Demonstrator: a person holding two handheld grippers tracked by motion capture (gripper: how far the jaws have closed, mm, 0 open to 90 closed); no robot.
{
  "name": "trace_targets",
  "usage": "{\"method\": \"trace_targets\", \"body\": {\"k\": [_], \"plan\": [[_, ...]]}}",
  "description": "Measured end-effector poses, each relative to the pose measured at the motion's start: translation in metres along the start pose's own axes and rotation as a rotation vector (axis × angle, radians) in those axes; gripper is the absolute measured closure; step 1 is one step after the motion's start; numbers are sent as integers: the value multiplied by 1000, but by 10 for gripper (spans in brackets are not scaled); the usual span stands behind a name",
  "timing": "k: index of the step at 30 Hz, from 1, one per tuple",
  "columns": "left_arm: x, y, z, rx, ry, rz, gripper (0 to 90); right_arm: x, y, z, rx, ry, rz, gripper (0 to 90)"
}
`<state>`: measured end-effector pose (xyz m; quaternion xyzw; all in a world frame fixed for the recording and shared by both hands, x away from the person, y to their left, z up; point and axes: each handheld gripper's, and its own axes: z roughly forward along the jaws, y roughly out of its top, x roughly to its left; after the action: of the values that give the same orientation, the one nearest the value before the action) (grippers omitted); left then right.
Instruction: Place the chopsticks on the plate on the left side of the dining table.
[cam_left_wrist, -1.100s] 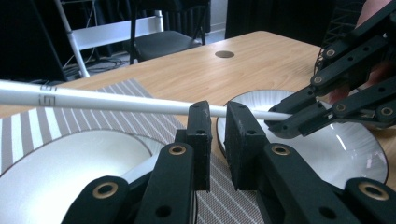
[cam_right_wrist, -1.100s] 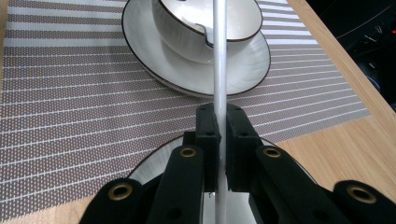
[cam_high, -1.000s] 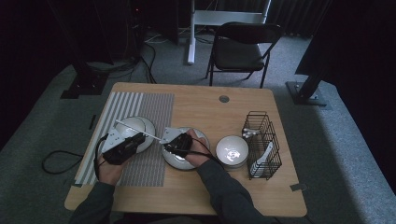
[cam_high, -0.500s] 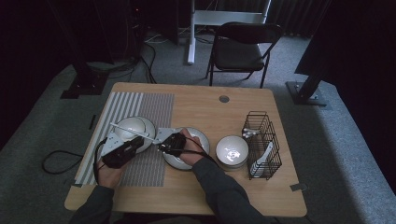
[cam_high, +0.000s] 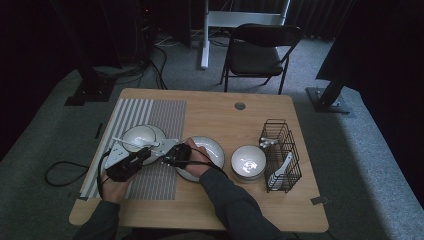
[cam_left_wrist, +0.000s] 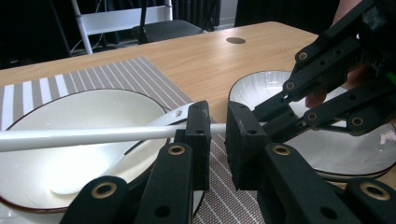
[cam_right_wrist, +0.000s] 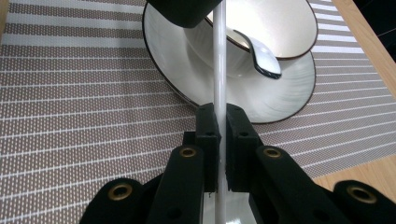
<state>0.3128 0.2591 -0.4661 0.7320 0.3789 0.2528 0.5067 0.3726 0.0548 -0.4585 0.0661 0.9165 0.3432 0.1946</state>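
A long white stick (cam_right_wrist: 219, 60) runs from my right gripper (cam_right_wrist: 219, 126), which is shut on it, out over a white bowl (cam_right_wrist: 280, 23) standing on a white plate (cam_right_wrist: 280, 93). A white spoon (cam_right_wrist: 264, 58) lies in that bowl. In the left gripper view the stick (cam_left_wrist: 93, 135) passes crosswise just beyond my left gripper (cam_left_wrist: 217, 140), whose jaws stand a little apart with nothing pressed between them. From above, the left gripper (cam_high: 146, 152) and right gripper (cam_high: 162, 158) meet tip to tip beside the bowl (cam_high: 140, 136).
The bowl sits on a striped placemat (cam_high: 160, 115) at the table's left. A wide white dish (cam_high: 207, 147) lies mid-table under the right hand, a smaller bowl (cam_high: 248, 161) beside it. A black wire basket (cam_high: 280, 155) with utensils stands at the right edge.
My right gripper has slid left from over the middle dish toward the left gripper, still shut on the stick. The left hand has stayed in place.
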Motion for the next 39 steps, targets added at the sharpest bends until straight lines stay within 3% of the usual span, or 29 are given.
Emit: {"method": "trace_targets", "body": {"k": [17,24,39], "plan": [[2,-5,2,11,1,-6,802,5,12,19,28,15,-58,857],[2,-8,5,24,4,-6,802,4,14,29,37,24,-58,857],[3,-13,8,37,8,-7,803,5,15,32,18,31,-87,856]]}}
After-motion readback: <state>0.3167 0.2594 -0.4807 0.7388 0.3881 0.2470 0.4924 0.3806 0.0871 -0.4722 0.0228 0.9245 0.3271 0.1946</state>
